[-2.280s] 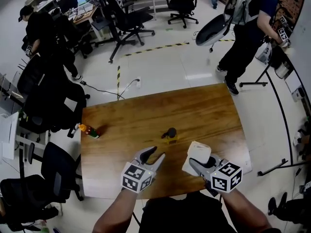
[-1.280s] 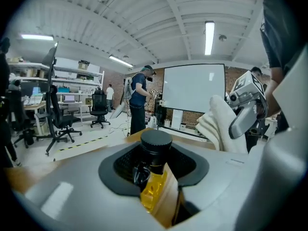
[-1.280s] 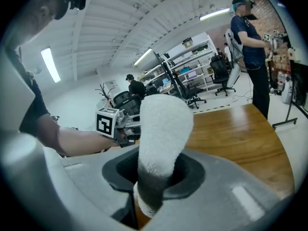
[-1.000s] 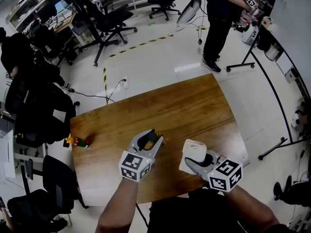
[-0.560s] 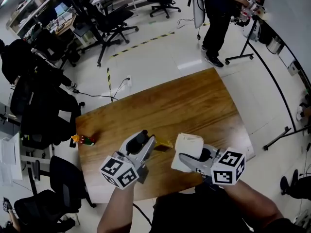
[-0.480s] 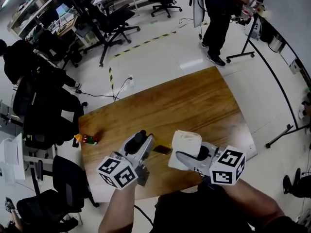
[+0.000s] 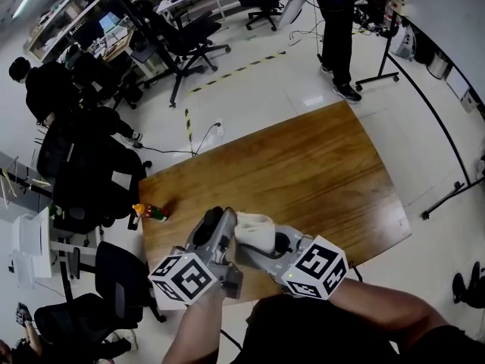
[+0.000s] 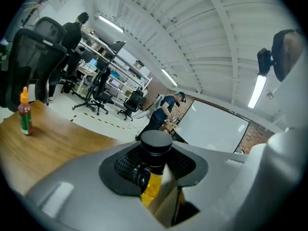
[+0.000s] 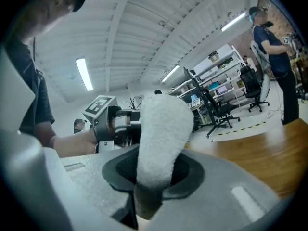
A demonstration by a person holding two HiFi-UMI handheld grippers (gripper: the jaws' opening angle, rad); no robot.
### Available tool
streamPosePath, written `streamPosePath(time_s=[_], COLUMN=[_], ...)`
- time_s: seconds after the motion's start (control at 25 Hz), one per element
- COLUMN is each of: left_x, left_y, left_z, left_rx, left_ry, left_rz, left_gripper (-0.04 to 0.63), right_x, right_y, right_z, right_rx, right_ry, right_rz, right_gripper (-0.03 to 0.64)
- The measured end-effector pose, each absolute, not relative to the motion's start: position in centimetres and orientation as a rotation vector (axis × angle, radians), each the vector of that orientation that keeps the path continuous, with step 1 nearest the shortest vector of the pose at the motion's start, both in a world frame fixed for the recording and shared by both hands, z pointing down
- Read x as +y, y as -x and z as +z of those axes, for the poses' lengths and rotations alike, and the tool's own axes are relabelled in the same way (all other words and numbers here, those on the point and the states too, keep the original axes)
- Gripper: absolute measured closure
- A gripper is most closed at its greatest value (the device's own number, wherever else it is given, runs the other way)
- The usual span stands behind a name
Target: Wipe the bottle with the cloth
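My left gripper [image 7: 217, 226] is shut on the bottle, held off the wooden table [image 7: 303, 165] near its front left. The left gripper view shows the bottle's black cap [image 8: 156, 143] and yellow body [image 8: 151, 189] clamped between the jaws. My right gripper [image 7: 265, 243] is shut on the folded white cloth [image 7: 255, 231], which sits right beside the left gripper's jaws. In the right gripper view the cloth [image 9: 161, 138] stands up from the jaws, with the left gripper's marker cube [image 9: 101, 105] just behind it. From the head view the bottle itself is hidden.
A small red sauce bottle [image 7: 151, 213] with an orange cap stands at the table's left edge, also visible as the sauce bottle [image 8: 25, 115]. Black office chairs [image 7: 83, 173] crowd the left side. A person [image 7: 341, 21] stands beyond the far end. A stand's leg [image 7: 455, 188] lies at the right.
The left gripper closed on the bottle and lifted it off the table toward me. The right gripper brought the cloth leftward until it met the left gripper.
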State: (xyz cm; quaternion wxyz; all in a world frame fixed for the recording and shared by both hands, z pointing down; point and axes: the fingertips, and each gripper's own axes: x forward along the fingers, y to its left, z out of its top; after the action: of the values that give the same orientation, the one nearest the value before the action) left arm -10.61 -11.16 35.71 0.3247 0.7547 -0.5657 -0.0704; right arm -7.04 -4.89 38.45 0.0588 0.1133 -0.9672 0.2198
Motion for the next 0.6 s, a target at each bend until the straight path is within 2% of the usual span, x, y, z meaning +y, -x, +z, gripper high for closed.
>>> streamPosePath(time_s=[0.6], left_x=[-9.3], left_y=[10.4], left_z=[32.5], left_rx=[-1.357], left_ry=[-2.169], left_rz=[-0.235], left_gripper=[0.423], right_x=[-5.1], right_y=[3.9], right_z=[42.8], right_rx=[-2.824], right_ry=[-0.396], right_rz=[0.712], right_gripper=[0.529])
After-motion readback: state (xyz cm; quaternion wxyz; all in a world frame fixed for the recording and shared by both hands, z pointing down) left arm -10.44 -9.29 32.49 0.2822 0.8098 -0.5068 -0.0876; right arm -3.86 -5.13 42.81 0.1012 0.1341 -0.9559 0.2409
